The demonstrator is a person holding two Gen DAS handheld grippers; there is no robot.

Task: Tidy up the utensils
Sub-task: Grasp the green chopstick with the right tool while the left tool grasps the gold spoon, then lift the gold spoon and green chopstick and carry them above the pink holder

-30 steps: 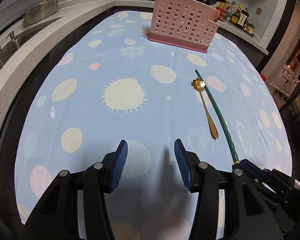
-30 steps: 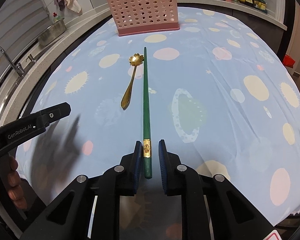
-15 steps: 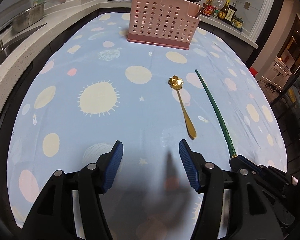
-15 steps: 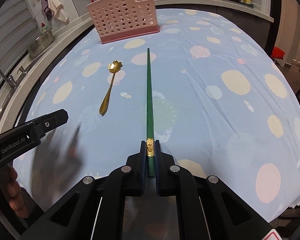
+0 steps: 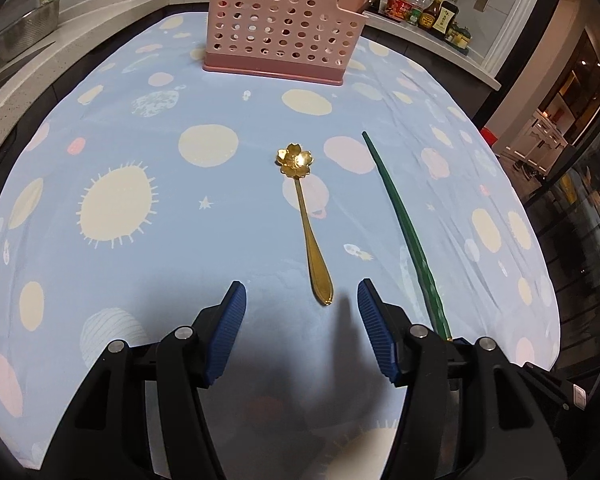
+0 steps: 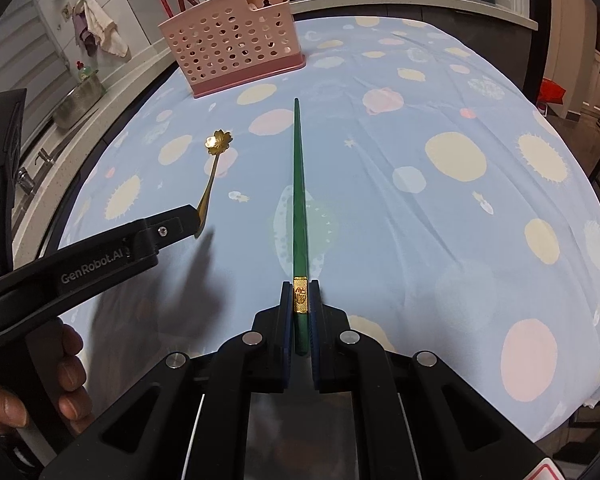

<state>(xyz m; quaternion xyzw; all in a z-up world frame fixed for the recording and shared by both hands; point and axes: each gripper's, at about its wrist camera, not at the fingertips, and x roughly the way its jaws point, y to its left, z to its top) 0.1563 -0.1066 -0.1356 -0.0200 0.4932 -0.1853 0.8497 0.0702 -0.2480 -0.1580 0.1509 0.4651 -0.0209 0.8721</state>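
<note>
- Left wrist view shows the left gripper (image 5: 300, 300) with its blue pads (image 5: 230, 332) standing apart and nothing between them; it hangs over the blue tablecloth (image 5: 140, 280).
- A gold spoon (image 5: 306, 224) lies flat on the cloth just ahead of this gripper. Its long axis runs away from the camera: the flower-shaped bowl points toward the pink utensil holder (image 5: 284, 32), and the end of the handle lies near the gap of the pads, closer to the right pad, not touching it.
- To the right of the spoon is a green chopstick (image 5: 404, 224), almost parallel with it. The thin tip points toward the far side of the table, and the thick end goes behind the gripper's right finger.
- Right wrist view shows the right gripper (image 6: 300, 312) closed on the thick end of the green chopstick (image 6: 299, 200), at the gold band. The chopstick goes straight forward from the jaws, with the tip toward the pink utensil holder (image 6: 236, 48).
- Other utensils already stand upright in the holder.
- At the left of this view, a hand (image 6: 28, 392) holds the left gripper, whose tip is over the handle end of the gold spoon (image 6: 214, 168).
</note>
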